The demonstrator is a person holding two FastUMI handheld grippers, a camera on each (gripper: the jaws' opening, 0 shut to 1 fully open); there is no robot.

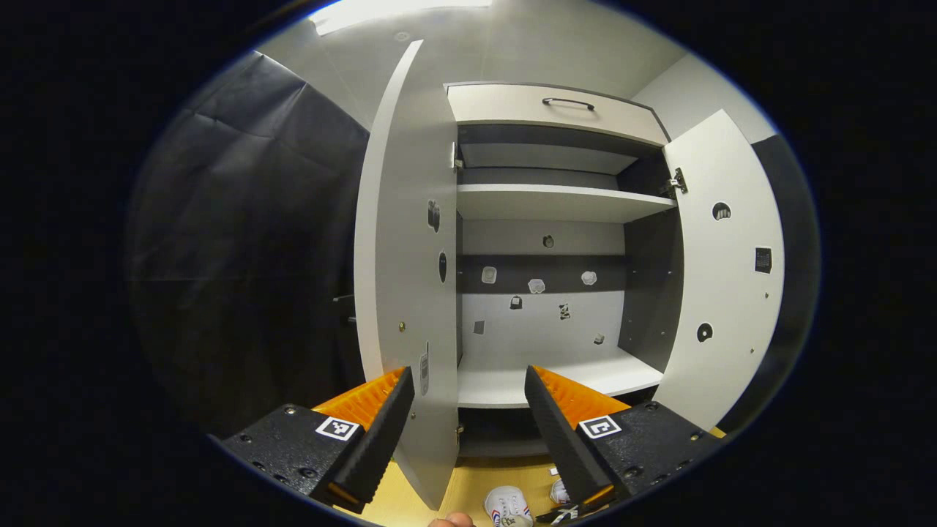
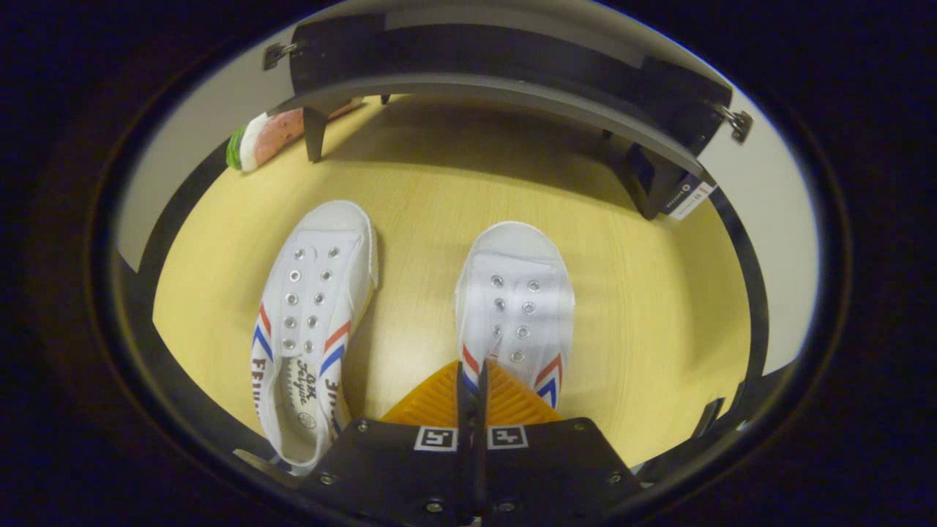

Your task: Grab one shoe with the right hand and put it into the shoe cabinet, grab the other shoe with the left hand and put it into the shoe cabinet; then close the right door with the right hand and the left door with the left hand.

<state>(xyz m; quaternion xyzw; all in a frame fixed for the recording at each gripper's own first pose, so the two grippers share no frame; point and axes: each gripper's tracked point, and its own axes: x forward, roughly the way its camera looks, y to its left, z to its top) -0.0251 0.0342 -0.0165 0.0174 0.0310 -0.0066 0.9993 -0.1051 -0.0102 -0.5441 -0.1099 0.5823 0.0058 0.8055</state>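
Note:
Two white canvas shoes with red and blue stripes lie side by side on the yellow wooden floor, toes toward the cabinet: the left shoe (image 2: 311, 322) and the right shoe (image 2: 516, 307). My right gripper (image 2: 472, 373) hangs over the right shoe's rear and is shut, its fingertips pinching that shoe's inner side wall. The shoe rests on the floor. My left gripper (image 1: 468, 384) is open and holds nothing, facing the shoe cabinet (image 1: 556, 205). Its left door (image 1: 406, 278) and right door (image 1: 721, 271) both stand open. The shoes (image 1: 507, 505) peek in below.
The cabinet's bottom shelf (image 1: 556, 377) is bare, with small stickers on the back panel. A drawer with a black handle (image 1: 568, 102) sits on top. Cabinet legs (image 2: 315, 132) and a green-pink object (image 2: 263, 139) are on the floor beyond the shoes.

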